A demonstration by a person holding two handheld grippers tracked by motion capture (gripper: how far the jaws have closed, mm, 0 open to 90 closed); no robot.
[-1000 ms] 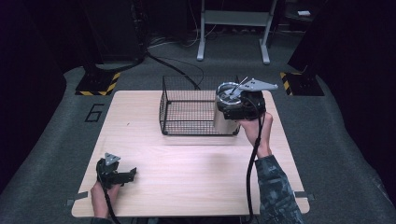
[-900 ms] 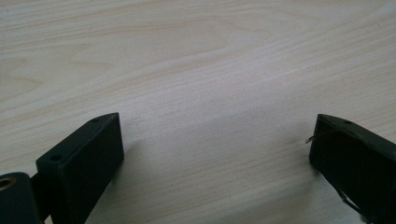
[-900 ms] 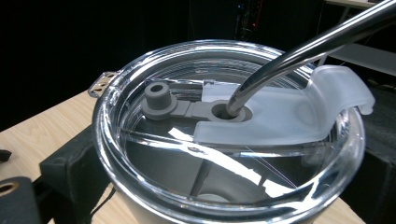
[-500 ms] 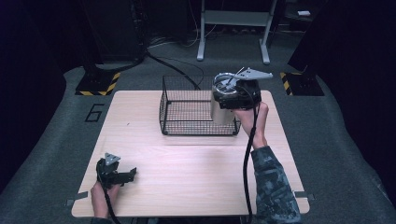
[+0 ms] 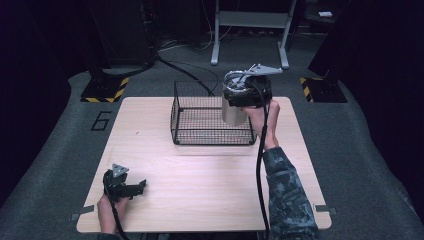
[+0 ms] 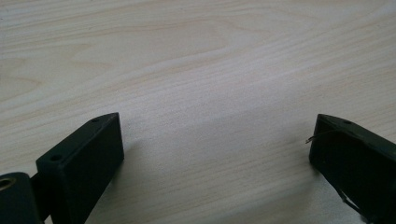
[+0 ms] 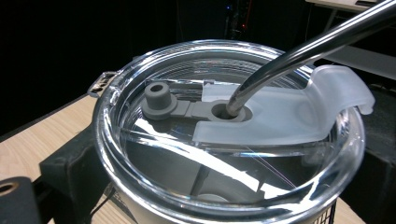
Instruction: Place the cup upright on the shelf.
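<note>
My right gripper (image 5: 244, 93) is shut on a steel tumbler (image 5: 233, 113), held upright at the right end of a black wire basket (image 5: 200, 136). In the right gripper view the tumbler's clear lid (image 7: 196, 154) sits between the two black jaws of the right gripper (image 7: 219, 191), and a metal straw (image 7: 303, 46) runs through the lid's grey seal. I cannot tell whether the tumbler's base is above the basket's rim or just inside it. My left gripper (image 5: 134, 188) lies on the wooden table (image 5: 210, 180) at the front left. In its own view the left gripper (image 6: 215, 144) is open over bare wood (image 6: 187, 56).
The basket stands at the table's far middle with nothing else visible in it. A cable (image 5: 260, 165) trails from the right gripper along the sleeve. Behind the table are dark floor, a metal stand (image 5: 250, 30) and hazard-striped bases (image 5: 105, 90).
The right gripper has carried the tumbler a little farther back and to the left, toward the basket. The left gripper has stayed still.
</note>
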